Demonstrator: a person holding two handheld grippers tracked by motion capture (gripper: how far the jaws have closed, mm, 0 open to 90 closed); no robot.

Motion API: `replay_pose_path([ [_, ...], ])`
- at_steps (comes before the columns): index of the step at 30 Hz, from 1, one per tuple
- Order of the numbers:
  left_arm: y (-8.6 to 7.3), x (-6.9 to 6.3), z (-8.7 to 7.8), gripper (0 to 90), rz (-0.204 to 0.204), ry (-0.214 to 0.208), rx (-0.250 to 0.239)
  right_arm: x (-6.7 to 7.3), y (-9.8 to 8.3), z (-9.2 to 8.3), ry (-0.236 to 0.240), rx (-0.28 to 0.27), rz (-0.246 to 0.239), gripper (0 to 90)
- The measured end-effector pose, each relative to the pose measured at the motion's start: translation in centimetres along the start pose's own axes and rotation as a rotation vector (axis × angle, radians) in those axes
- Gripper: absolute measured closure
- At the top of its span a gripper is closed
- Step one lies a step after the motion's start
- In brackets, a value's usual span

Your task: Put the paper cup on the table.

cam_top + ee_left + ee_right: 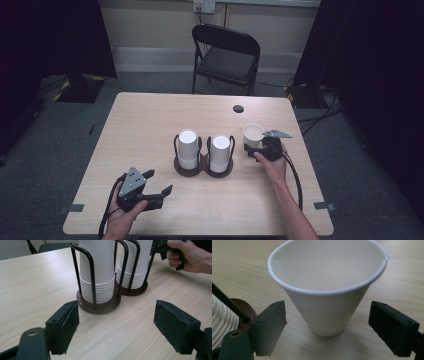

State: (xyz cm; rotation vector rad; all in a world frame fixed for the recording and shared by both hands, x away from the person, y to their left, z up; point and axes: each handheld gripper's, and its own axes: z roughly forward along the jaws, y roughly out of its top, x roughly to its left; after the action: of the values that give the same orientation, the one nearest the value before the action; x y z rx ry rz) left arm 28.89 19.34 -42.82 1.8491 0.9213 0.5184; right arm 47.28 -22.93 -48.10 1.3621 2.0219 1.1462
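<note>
White paper cup [329, 290] upright on table [150, 125] between parted right gripper [328, 325] jaws, untouched, left gripper [116, 322] open near cup-stack holder [100, 303]

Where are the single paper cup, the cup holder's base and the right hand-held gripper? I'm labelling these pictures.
single paper cup [329, 312]: right gripper view, outer wall.
cup holder's base [100, 308]: left gripper view, brown front edge.
right hand-held gripper [256, 148]: high view, between its fingertips.
</note>
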Motion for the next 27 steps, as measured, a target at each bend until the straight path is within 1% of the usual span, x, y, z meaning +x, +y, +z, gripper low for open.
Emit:
replay_pose_path([
  [4, 0.0, 0.1, 0.1, 19.9, -0.004, 0.001, 0.005, -0.1, -0.3, -0.8, 0.010, -0.007, 0.018, 14.4],
  [7, 0.0, 0.3, 0.1, 19.8, -0.007, 0.007, 0.010, -0.1, -0.5, -1.3, 0.009, -0.002, 0.009, 14.5],
  [11, 0.0, 0.5, 0.0, 19.7, -0.021, 0.016, 0.009, 0.0, -0.7, -2.3, 0.014, 0.004, 0.013, 15.0],
  [12, 0.0, 0.6, 0.0, 19.7, -0.016, 0.019, 0.009, 0.0, -0.7, -2.5, 0.014, 0.004, 0.012, 15.1],
  [13, 0.0, 0.7, 0.0, 19.6, -0.023, 0.022, 0.007, 0.0, -0.6, -2.8, 0.014, 0.001, 0.009, 15.2],
  [15, 0.0, 0.8, 0.0, 19.3, -0.021, 0.026, 0.006, -0.1, -0.7, -3.4, 0.018, -0.003, 0.019, 15.2],
  [18, -0.1, 0.9, 0.0, 18.9, -0.025, 0.033, 0.008, -0.3, -0.7, -4.3, 0.015, -0.007, 0.019, 15.5],
  [19, -0.1, 0.9, 0.0, 18.9, -0.032, 0.037, 0.007, -0.3, -0.7, -4.6, 0.015, -0.008, 0.022, 15.5],
  [22, -0.2, 1.1, 0.1, 18.8, -0.038, 0.046, 0.009, -0.5, -0.7, -5.6, 0.013, -0.017, 0.036, 15.8],
  [27, -0.2, 1.2, 0.1, 18.5, -0.037, 0.053, 0.019, -0.4, -0.8, -7.3, 0.020, -0.039, 0.041, 16.5],
])
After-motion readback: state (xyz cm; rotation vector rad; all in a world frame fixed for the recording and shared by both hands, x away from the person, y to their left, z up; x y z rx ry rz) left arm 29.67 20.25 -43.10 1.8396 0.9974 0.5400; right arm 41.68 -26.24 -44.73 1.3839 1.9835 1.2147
